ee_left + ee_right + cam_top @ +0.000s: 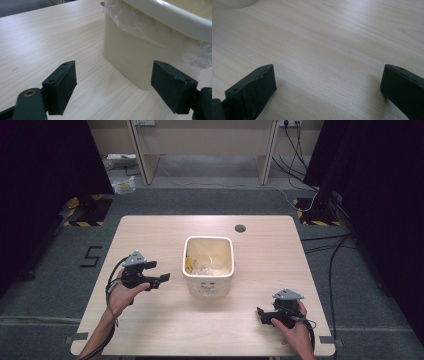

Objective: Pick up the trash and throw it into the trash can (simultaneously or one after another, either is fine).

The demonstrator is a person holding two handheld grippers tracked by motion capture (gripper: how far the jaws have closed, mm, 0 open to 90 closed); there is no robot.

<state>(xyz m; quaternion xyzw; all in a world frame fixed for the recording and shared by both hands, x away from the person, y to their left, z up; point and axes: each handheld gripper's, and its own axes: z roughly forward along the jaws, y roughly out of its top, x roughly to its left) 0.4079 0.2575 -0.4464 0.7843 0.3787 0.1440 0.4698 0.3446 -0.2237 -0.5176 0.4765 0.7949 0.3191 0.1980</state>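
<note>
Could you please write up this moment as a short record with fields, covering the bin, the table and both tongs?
surface: light wooden table with a round cable hole near its far edge
main object: cream waste bin, upright at the table's middle
bin liner: clear plastic bag, folded out under the rim
bin contents: crumpled clear plastic and something yellow; too small to identify
left tongs: open, empty, pointing at the bin's side, apart from it
right tongs: open, empty, low over bare table near the front right
</note>
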